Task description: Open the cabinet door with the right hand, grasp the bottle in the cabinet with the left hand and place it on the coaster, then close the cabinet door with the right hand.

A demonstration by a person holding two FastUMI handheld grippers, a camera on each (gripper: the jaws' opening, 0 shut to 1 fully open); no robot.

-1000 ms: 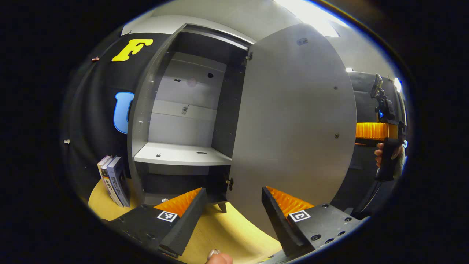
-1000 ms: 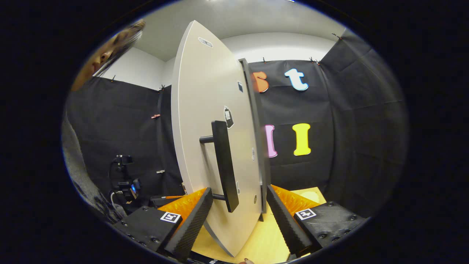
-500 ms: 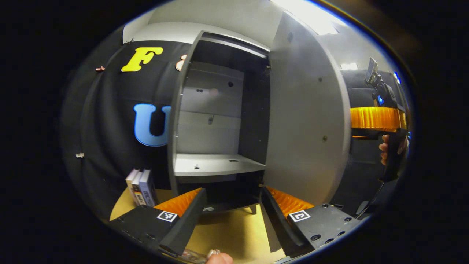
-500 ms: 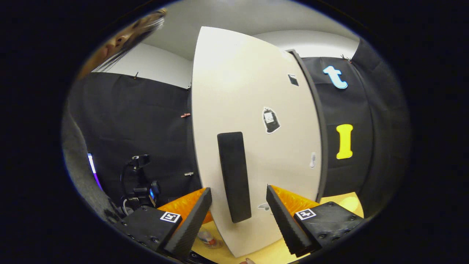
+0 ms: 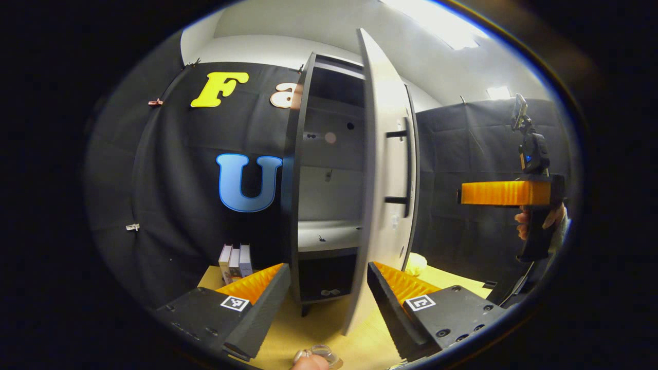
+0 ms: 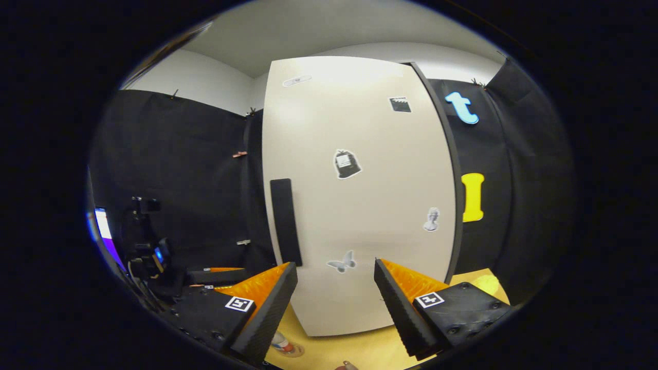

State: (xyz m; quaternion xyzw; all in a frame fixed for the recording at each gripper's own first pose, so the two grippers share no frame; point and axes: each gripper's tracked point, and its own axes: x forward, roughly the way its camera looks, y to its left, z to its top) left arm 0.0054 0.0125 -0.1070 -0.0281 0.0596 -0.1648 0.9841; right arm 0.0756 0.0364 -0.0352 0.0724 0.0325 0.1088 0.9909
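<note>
While the cabinet door (image 6: pixel 360 195) stands nearly shut, the right gripper (image 6: pixel 334 303) hangs open before it, holding nothing; the left gripper (image 5: pixel 326 303) gapes empty too, the bottle (image 6: pixel 280 343) at seven o'clock.

Left gripper view: cabinet (image 5: pixel 329 180) stands on the surface (image 5: pixel 318 329), door (image 5: pixel 378 169) ajar, edge-on. Books (image 5: pixel 234 262) upright left of the cabinet. Shelf (image 5: pixel 329 234) inside at mid-height. Right claw (image 5: pixel 465 192) right of the door, apart from the handle (image 5: pixel 408 169).
</note>
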